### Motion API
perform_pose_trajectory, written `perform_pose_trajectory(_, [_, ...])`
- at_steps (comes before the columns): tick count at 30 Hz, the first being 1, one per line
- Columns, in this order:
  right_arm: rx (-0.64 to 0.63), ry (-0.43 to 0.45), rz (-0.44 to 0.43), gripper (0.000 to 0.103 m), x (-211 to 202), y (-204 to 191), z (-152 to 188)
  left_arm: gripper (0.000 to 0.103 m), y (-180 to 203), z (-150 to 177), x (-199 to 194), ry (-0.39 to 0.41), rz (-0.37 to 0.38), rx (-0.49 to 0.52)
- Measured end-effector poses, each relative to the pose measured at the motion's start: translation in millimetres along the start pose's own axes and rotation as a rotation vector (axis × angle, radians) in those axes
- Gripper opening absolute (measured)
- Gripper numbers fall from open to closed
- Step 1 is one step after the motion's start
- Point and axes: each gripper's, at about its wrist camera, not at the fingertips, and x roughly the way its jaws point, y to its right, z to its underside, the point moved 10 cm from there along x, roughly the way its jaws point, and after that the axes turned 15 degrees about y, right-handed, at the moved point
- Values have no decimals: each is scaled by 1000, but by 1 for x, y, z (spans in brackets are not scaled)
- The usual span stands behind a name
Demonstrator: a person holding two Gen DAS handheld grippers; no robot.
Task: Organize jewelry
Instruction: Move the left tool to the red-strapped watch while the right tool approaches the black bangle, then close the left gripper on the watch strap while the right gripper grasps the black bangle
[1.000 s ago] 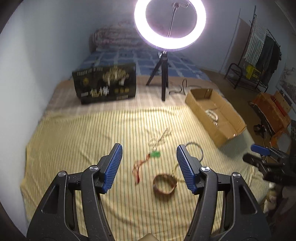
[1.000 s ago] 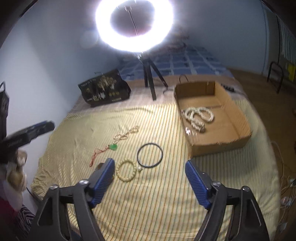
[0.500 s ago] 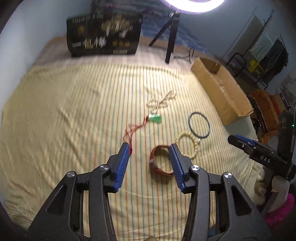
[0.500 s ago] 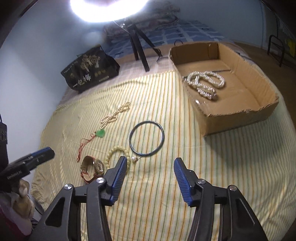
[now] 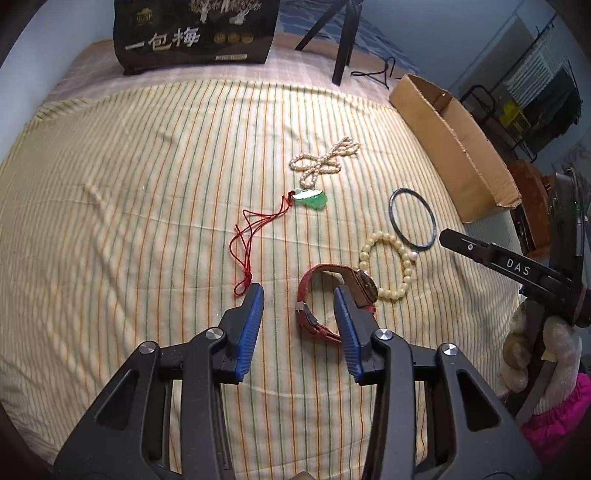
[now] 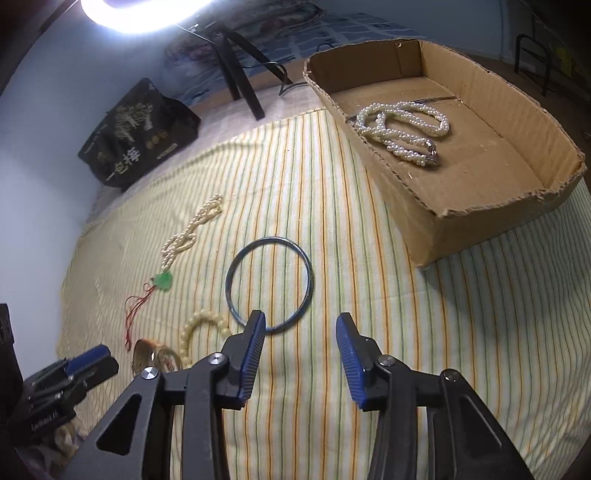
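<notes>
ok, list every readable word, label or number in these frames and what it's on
"一包梅": large pale characters on the black bag at the back of the bed.
"DAS": white letters on the right gripper, seen from the left wrist view.
Small print on the pale strip at the bag's lower edge: too small to read.
White lettering on the left gripper's body in the right wrist view: blurred, unreadable.
Watch dial: no legible marks.

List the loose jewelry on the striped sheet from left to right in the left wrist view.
Red cord → green pendant → small pearl strand → red-strapped watch → cream bead bracelet → dark bangle.
</notes>
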Motion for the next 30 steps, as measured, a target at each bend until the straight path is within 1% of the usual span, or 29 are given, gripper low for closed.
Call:
perform_pose_trajectory(3, [13,-6,20,40,8,0,-1,38,-5,1,8,-13,1,-30])
perform_pose_trajectory(4, [19,-7,26,39,10,0,-1,34,-5,2,9,-19,3,-38])
perform_pose_trajectory(8, [20,-8,47,38,16,0,-3,33,-6,6,19,-42,5,-50])
perform_pose_trajectory(14, [15,-7,64,37,22,1,-4,33,-3,12,26,-63,11,-35])
perform_pose_trajectory(16, [10,-8,69,36,24,1,-3,31,-2,14,29,-69,7,-31])
perform_pose_trajectory(20, [-23,-5,85,36,26,-1,-3,30,0,14,32,-73,5,-22])
perform_pose_trajectory(23, [-56,-5,99,36,29,-3,-2,25,-1,14,36,-75,-5,-17])
perform_pose_trajectory(27, [-105,0,119,31,30,-5,-2,22,0,16,39,-78,-19,-4])
perform_pose_trajectory(29, [-112,5,123,26,29,-3,-2,20,1,15,42,-75,-26,11])
perform_pose_trajectory(30, [-112,8,124,20,29,-2,-2,19,1,15,43,-72,-29,16])
